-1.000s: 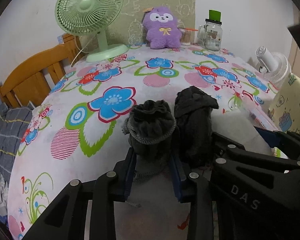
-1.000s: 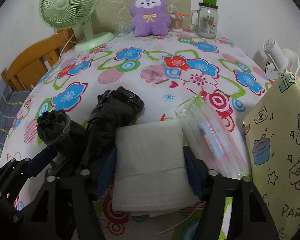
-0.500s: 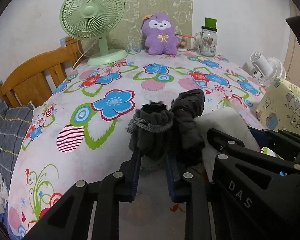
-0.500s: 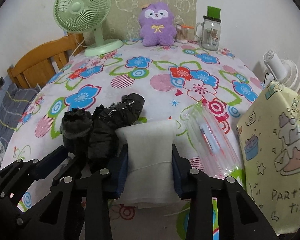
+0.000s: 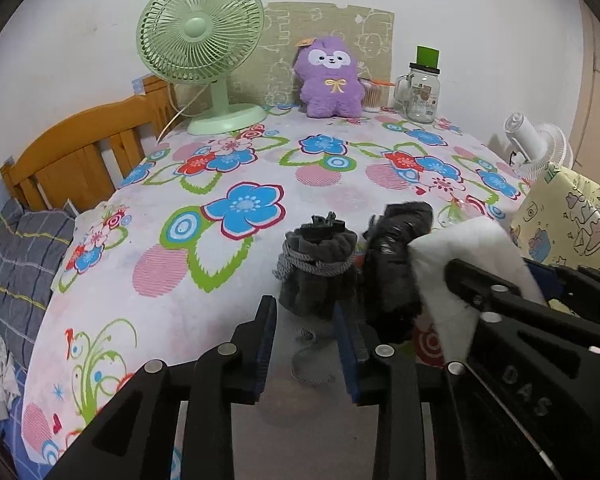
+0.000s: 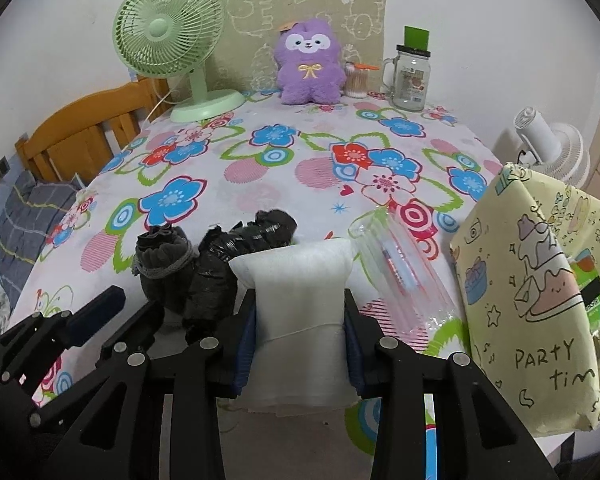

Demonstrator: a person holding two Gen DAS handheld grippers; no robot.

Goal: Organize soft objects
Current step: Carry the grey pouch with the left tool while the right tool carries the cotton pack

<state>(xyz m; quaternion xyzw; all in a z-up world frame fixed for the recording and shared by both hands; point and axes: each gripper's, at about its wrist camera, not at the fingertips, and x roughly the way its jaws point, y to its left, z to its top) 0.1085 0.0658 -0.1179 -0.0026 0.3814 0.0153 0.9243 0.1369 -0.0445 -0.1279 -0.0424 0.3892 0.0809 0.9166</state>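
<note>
A dark grey drawstring pouch [image 5: 318, 268] stands on the floral tablecloth [image 5: 220, 184], just past my left gripper [image 5: 305, 316], whose jaws are open and apart from it. Beside it lies a crumpled black plastic bag [image 5: 396, 264]. My right gripper [image 6: 300, 312] is shut on a white foam pad [image 6: 300, 320] and holds it upright. The pouch [image 6: 162, 268] and the black bag [image 6: 228, 264] show left of the pad in the right wrist view. The pad [image 5: 468, 256] shows at the right of the left wrist view.
A clear plastic packet [image 6: 400, 272] lies right of the pad. A yellow "party time" bag [image 6: 540, 292] stands at the right edge. At the back stand a green fan [image 5: 204, 52], a purple plush [image 5: 332, 80] and a glass jar [image 5: 420, 88]. A wooden bed frame [image 5: 80, 152] is left.
My left gripper opened and let go of the grey pouch, which now stands on the table. My right gripper closed on the white foam pad and raised it upright.
</note>
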